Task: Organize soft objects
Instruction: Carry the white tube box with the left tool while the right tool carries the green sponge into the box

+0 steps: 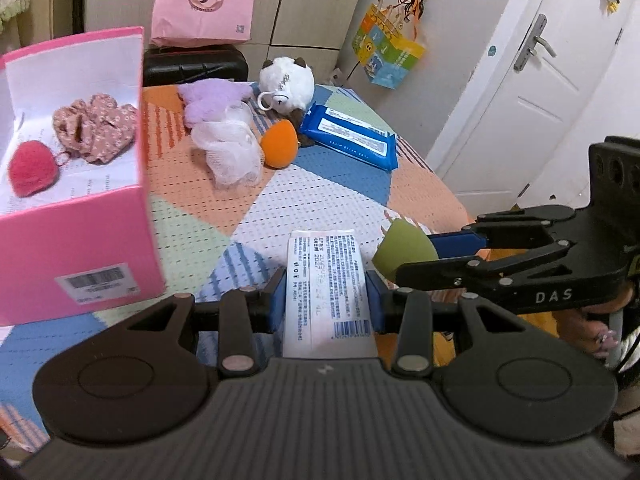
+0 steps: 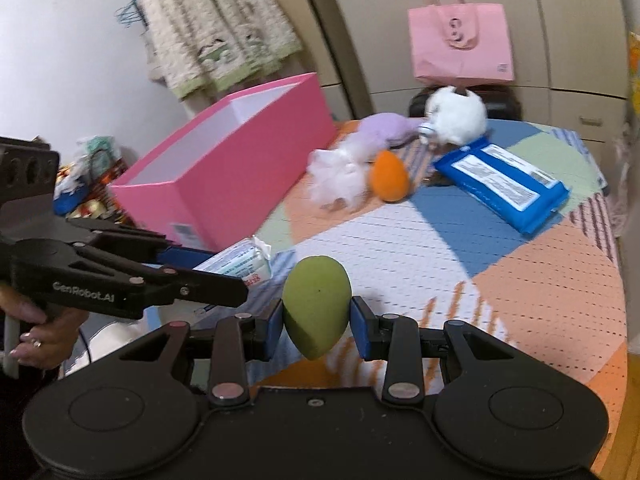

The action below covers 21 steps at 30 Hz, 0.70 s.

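Observation:
My left gripper [image 1: 326,300] is shut on a white tissue pack [image 1: 326,280], held above the table; the pack also shows in the right wrist view [image 2: 240,262]. My right gripper [image 2: 316,322] is shut on a green egg-shaped sponge [image 2: 316,304], also seen in the left wrist view [image 1: 402,250]. The pink box [image 1: 80,236] stands at the left and holds a red pompom [image 1: 32,168] and a floral cloth [image 1: 96,126]. On the table lie an orange sponge [image 1: 280,146], a white mesh puff [image 1: 228,148], a purple plush [image 1: 212,98], a white plush toy [image 1: 286,84] and a blue wipes pack [image 1: 352,136].
The round table has a colourful patchwork cover [image 2: 500,280]. A pink paper bag [image 1: 204,4] and a black case [image 1: 196,66] sit behind it. A white door [image 1: 520,92] is at the right. Clothes hang on the wall [image 2: 216,28].

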### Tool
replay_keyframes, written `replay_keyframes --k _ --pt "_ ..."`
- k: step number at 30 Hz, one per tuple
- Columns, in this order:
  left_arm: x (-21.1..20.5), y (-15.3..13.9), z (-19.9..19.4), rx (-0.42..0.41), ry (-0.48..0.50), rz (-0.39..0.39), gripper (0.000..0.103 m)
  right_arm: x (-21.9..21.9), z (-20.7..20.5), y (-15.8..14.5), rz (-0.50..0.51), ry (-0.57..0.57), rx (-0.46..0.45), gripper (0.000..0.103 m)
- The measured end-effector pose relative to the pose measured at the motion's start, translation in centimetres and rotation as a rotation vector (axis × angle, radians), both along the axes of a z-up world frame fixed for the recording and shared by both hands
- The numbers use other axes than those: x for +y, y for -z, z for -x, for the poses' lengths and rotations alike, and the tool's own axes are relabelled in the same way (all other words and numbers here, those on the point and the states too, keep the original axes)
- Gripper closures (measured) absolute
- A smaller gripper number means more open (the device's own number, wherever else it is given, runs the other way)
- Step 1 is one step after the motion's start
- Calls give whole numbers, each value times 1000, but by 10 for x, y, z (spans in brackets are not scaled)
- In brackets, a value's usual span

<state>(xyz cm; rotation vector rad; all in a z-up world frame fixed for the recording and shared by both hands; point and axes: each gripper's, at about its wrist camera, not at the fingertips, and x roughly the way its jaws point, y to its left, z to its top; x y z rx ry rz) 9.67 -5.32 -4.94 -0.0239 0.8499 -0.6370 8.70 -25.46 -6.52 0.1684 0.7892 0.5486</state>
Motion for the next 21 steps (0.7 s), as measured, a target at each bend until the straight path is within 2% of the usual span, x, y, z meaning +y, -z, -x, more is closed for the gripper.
replay_keyframes --k 6,11,14,18,21 --pt "17 -18 16 -37 -13 -31 64 11 4 -13 -32 -45 16 62" --pt "35 -33 25 -33 -25 -10 64 27 8 -27 -33 -93 10 62" --pt "47 -42 32 -53 -24 9 64 40 11 -40 -32 -129 -19 62" --pt "64 -51 37 -97 -70 38 64 56 12 -54 -83 -200 -69 62" --pt "77 -59 37 -133 -101 62 64 69 11 -63 -65 -217 -120 62"
